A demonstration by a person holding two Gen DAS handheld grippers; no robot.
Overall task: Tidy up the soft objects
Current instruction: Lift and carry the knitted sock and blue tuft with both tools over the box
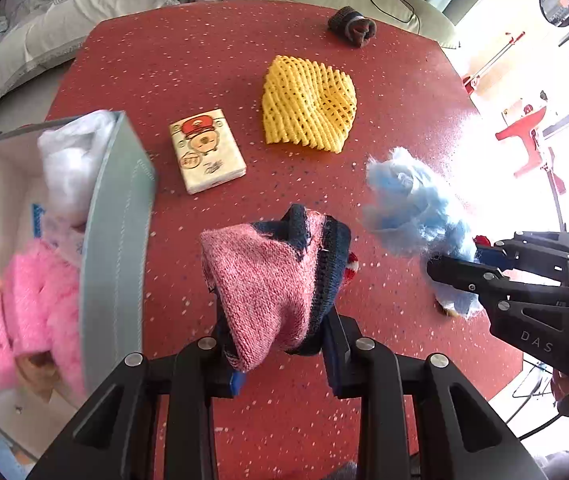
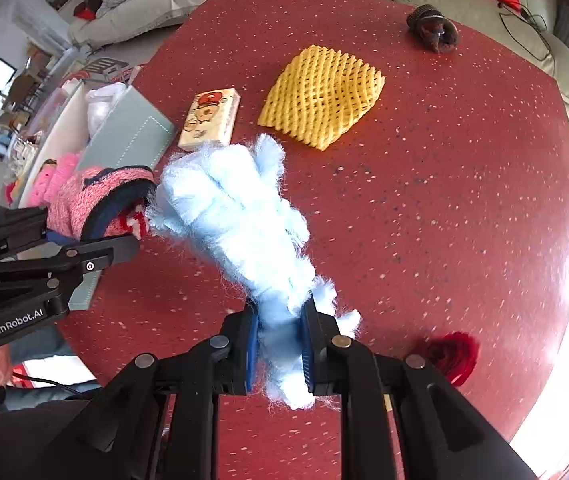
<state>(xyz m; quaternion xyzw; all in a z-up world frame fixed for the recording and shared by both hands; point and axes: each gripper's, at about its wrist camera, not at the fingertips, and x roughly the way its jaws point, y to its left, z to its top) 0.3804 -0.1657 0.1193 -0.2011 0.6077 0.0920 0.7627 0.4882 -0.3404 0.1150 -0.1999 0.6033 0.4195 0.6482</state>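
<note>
My left gripper [image 1: 282, 354] is shut on a pink and navy knitted sock [image 1: 268, 276] and holds it above the red table [image 1: 212, 68]. It also shows at the left of the right wrist view [image 2: 96, 204]. My right gripper [image 2: 280, 344] is shut on a light blue fluffy wad [image 2: 236, 216], lifted over the table; the wad also shows in the left wrist view [image 1: 412, 204]. An open grey-green box [image 1: 120, 232] at the left holds a pink fluffy item [image 1: 40, 300] and white stuffing [image 1: 72, 160].
On the table lie a yellow foam net [image 1: 308, 104], a tissue pack with a cartoon print [image 1: 206, 156], a dark rolled sock [image 1: 350, 26] at the far edge and a red tuft [image 2: 454, 354] near my right gripper. A sofa stands behind the table.
</note>
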